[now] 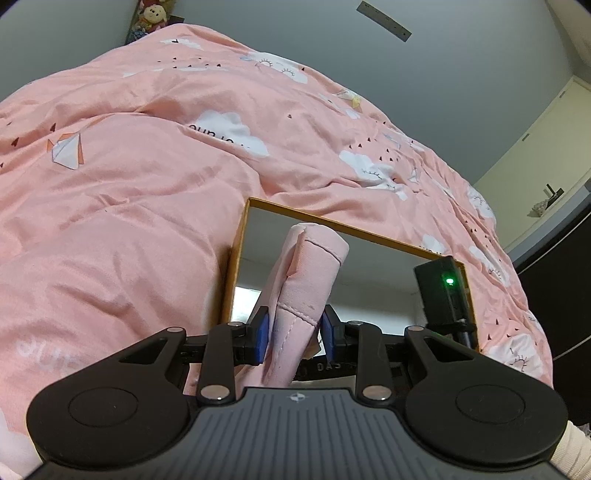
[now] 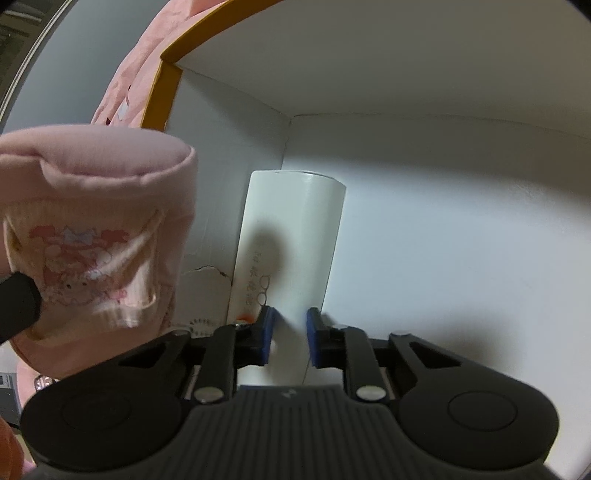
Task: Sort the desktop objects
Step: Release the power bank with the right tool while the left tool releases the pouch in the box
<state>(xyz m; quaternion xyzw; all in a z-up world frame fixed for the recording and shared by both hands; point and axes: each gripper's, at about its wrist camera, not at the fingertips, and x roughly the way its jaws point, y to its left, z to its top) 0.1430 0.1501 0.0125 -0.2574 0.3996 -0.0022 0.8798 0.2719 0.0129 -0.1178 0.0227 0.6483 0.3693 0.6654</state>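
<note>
My left gripper (image 1: 293, 330) is shut on a soft pink pouch (image 1: 306, 284) and holds it upright over the open orange-rimmed box (image 1: 236, 254). The same pouch (image 2: 96, 236), with a cartoon print, shows at the left of the right wrist view. My right gripper (image 2: 290, 336) is shut on a white rectangular case (image 2: 291, 243) and holds it inside the box, near the corner of the white inner walls (image 2: 424, 74). The back of my right gripper (image 1: 441, 291), with a green light, shows at the box's right edge.
The box lies on a bed covered by a pink quilt (image 1: 147, 147) with cloud prints. A torn patch (image 2: 203, 280) marks the box's inner wall beside the case. A plush toy (image 1: 153, 16) sits at the far wall. A dark cabinet (image 1: 554, 295) stands to the right.
</note>
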